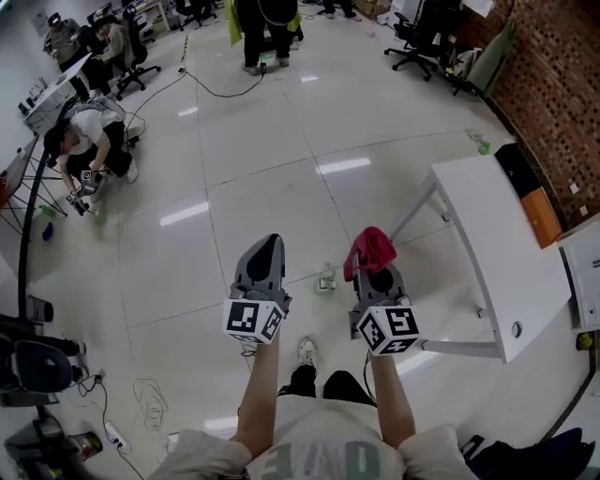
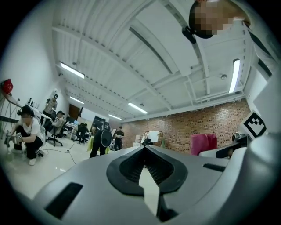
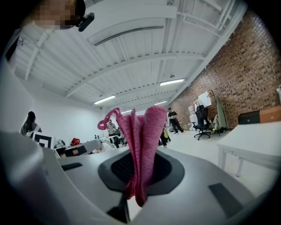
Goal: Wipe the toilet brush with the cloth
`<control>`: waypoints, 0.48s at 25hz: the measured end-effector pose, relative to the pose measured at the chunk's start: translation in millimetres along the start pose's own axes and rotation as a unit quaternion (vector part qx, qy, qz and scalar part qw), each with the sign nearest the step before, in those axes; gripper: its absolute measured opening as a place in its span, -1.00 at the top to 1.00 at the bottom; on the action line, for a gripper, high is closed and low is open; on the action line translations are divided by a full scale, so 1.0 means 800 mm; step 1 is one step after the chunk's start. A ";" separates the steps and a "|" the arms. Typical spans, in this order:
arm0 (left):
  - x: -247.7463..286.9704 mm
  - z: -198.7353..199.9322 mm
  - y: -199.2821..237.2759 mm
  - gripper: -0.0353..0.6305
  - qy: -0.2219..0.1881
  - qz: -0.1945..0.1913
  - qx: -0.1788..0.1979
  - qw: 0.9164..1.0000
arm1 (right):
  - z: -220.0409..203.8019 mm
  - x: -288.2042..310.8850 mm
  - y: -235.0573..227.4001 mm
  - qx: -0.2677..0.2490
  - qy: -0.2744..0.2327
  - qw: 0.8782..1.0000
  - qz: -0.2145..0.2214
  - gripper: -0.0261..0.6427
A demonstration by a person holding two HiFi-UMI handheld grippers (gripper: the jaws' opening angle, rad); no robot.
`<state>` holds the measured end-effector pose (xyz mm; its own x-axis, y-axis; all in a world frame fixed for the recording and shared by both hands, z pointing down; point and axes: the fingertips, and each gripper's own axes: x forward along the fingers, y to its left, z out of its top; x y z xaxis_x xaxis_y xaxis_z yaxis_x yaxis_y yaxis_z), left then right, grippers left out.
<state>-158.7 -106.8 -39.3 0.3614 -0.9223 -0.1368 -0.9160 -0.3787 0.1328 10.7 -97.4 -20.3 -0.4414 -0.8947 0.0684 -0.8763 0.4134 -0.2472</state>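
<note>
My right gripper (image 1: 375, 270) is shut on a pink-red cloth (image 1: 368, 247), held out level at chest height. In the right gripper view the folded cloth (image 3: 143, 132) stands up from between the closed jaws of that gripper (image 3: 137, 170). My left gripper (image 1: 268, 244) is level beside it, shut, with nothing in it; in its own view the left gripper (image 2: 147, 148) has its pads pressed together. The cloth (image 2: 203, 144) also shows there at the right. A small pale object (image 1: 325, 281) stands on the floor between the grippers, too small to tell whether it is the toilet brush.
A white table (image 1: 497, 234) stands at the right before a brick wall (image 1: 553, 84). A person (image 1: 80, 141) crouches on the floor at the far left, others stand at the back (image 1: 262, 28). Office chairs (image 1: 427, 37) and a floor cable (image 1: 216, 89) lie beyond.
</note>
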 end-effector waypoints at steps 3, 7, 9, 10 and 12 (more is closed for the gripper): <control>-0.033 0.007 -0.031 0.88 0.005 -0.014 0.023 1.000 | -0.003 -0.049 0.011 -0.003 -0.001 1.000 -0.003 0.83; -0.096 0.027 -0.098 0.88 -0.025 -0.044 0.026 0.998 | -0.002 -0.140 0.020 -0.002 -0.017 1.000 -0.008 0.83; -0.139 0.031 -0.144 0.88 -0.038 -0.067 0.035 0.996 | -0.009 -0.192 0.027 -0.005 -0.021 1.000 -0.004 0.83; -0.162 0.029 -0.164 0.88 -0.037 -0.067 0.039 0.996 | -0.015 -0.219 0.031 -0.007 -0.019 1.000 -0.001 0.83; -0.209 0.023 -0.201 0.88 -0.025 -0.049 0.032 0.998 | -0.028 -0.272 0.038 -0.005 -0.013 1.000 0.005 0.83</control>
<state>-75.2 109.9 -55.8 0.4431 -0.8751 -0.1948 -0.8861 -0.4604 0.0527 75.4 113.7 -21.0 -0.4443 -0.8950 0.0407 -0.8741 0.4230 -0.2386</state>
